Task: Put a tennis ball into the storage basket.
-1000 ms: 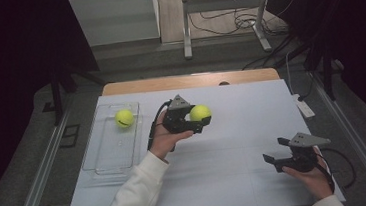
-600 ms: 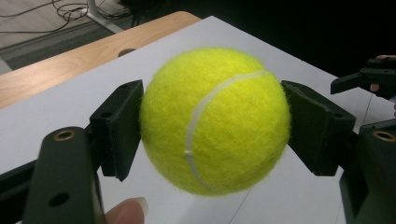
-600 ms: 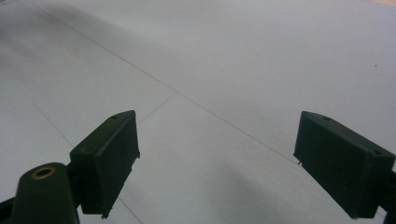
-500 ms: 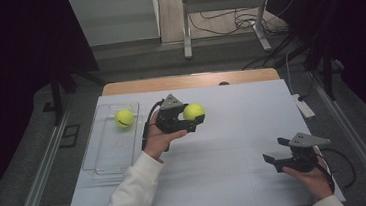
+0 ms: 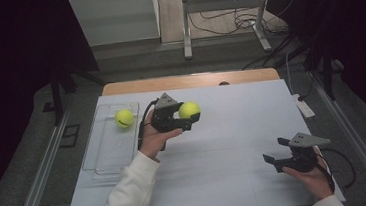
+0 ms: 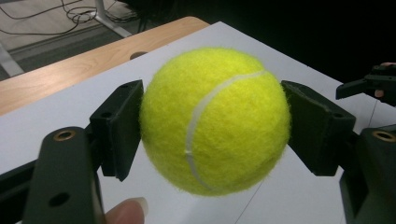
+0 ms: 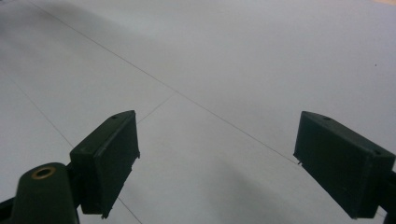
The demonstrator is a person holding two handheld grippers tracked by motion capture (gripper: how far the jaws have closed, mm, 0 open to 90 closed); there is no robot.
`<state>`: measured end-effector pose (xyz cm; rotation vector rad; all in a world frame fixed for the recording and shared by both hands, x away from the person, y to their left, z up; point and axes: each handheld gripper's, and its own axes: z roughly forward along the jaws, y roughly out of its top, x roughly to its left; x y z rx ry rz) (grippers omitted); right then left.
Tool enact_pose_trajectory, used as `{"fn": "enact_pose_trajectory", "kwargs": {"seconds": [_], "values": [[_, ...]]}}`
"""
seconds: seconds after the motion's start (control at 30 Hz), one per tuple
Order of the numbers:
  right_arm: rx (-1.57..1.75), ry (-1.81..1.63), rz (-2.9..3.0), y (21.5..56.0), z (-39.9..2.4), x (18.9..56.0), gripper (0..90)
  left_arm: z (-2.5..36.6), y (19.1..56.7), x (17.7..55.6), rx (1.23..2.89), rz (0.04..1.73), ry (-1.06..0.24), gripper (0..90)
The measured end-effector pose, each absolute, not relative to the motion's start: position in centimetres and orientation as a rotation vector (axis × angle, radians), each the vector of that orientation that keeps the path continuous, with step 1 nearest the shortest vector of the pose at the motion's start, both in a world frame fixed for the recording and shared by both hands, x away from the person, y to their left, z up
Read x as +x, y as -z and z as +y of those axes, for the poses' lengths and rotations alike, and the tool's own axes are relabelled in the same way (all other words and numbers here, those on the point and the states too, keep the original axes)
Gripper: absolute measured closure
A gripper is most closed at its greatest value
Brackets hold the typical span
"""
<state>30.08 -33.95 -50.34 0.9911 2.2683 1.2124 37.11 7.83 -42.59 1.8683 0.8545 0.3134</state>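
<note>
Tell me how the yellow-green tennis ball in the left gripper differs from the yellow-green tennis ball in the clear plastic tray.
The tennis ball in the left gripper is clamped between the left gripper pads; the tennis ball in the clear plastic tray lies free.
The gripped ball is held above the white table; the other rests at the far end of the tray.
Both look alike in colour and size.
</note>
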Motion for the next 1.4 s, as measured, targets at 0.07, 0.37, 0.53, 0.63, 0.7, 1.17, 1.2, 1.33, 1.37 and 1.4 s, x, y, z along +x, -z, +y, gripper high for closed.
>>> {"fn": "enact_pose_trajectory", "kwargs": {"seconds": [0.07,0.37,0.53,0.63,0.7,1.17,1.2,1.33,1.37,1.4], "values": [[0.991,-1.207,2.269,50.3,-33.9,30.1,14.0,8.0,42.6,37.1,1.866,0.857,-0.315,26.7],[0.991,-1.207,2.269,50.3,-33.9,30.1,14.0,8.7,42.4,37.1,1.853,0.872,-0.324,26.7],[0.991,-1.212,2.268,50.4,-33.9,30.1,14.0,9.1,42.3,37.1,1.843,0.879,-0.327,26.7],[0.990,-1.212,2.268,50.4,-33.9,30.1,14.0,9.3,42.3,37.0,1.840,0.883,-0.329,26.7],[0.991,-1.207,2.270,50.4,-33.9,30.1,14.1,9.4,42.3,37.0,1.838,0.887,-0.330,26.7],[0.990,-1.209,2.270,50.4,-33.9,30.1,14.0,10.3,42.3,36.9,1.829,0.907,-0.344,26.7],[0.990,-1.210,2.269,50.4,-33.9,30.1,14.0,10.5,42.3,36.9,1.827,0.909,-0.343,26.7],[0.990,-1.209,2.270,50.4,-33.9,30.1,14.0,10.7,42.4,36.9,1.827,0.915,-0.346,26.7],[0.990,-1.209,2.270,50.4,-33.9,30.1,14.1,10.8,42.4,36.9,1.827,0.917,-0.347,26.7],[0.990,-1.209,2.270,50.4,-33.9,30.1,14.0,10.9,42.4,36.9,1.826,0.920,-0.349,26.7]]}}
